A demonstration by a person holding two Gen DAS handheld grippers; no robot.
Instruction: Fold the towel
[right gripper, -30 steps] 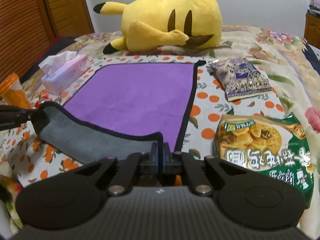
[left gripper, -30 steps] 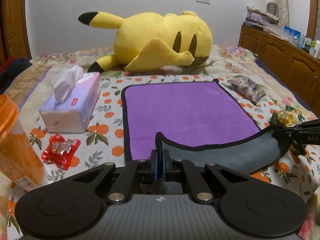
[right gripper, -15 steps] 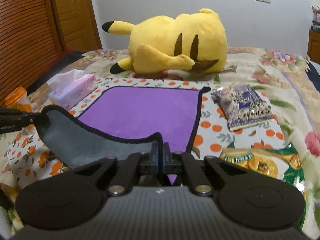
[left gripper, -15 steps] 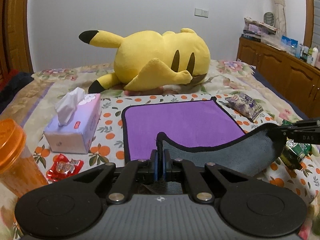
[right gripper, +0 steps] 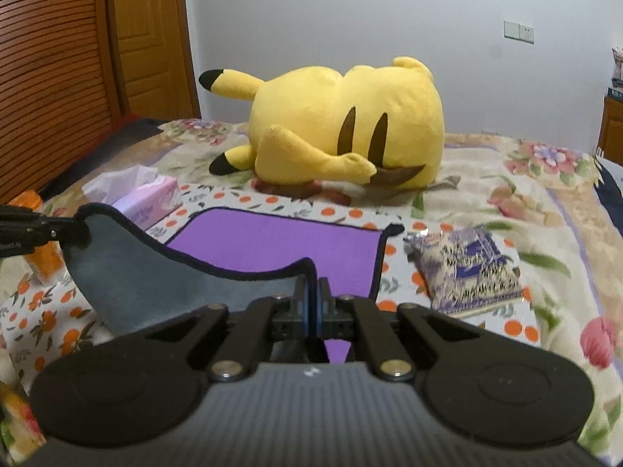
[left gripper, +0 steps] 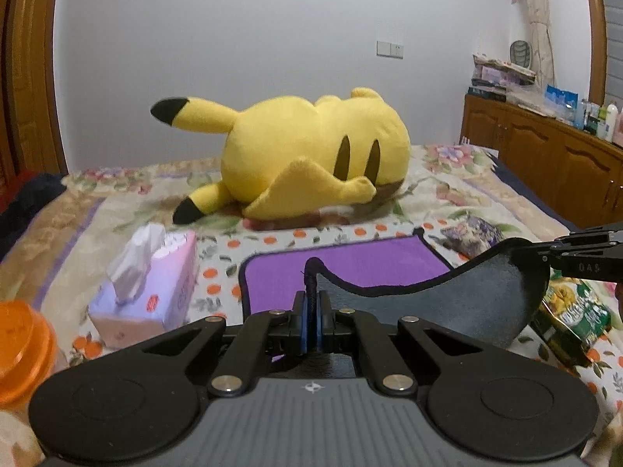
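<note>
A purple towel with a grey underside and black trim lies on the bed; it also shows in the right wrist view. Its near edge is lifted off the bed and hangs between the grippers, grey side facing me. My left gripper is shut on the near left corner. My right gripper is shut on the near right corner. The right gripper also shows in the left wrist view, and the left gripper in the right wrist view.
A yellow plush toy lies behind the towel. A tissue box and an orange cup are on the left. A purple snack packet and a green snack bag are on the right. A wooden cabinet stands at far right.
Both grippers have risen with the towel's near corners, lifting the near edge higher; more grey underside shows and less purple top is visible.
</note>
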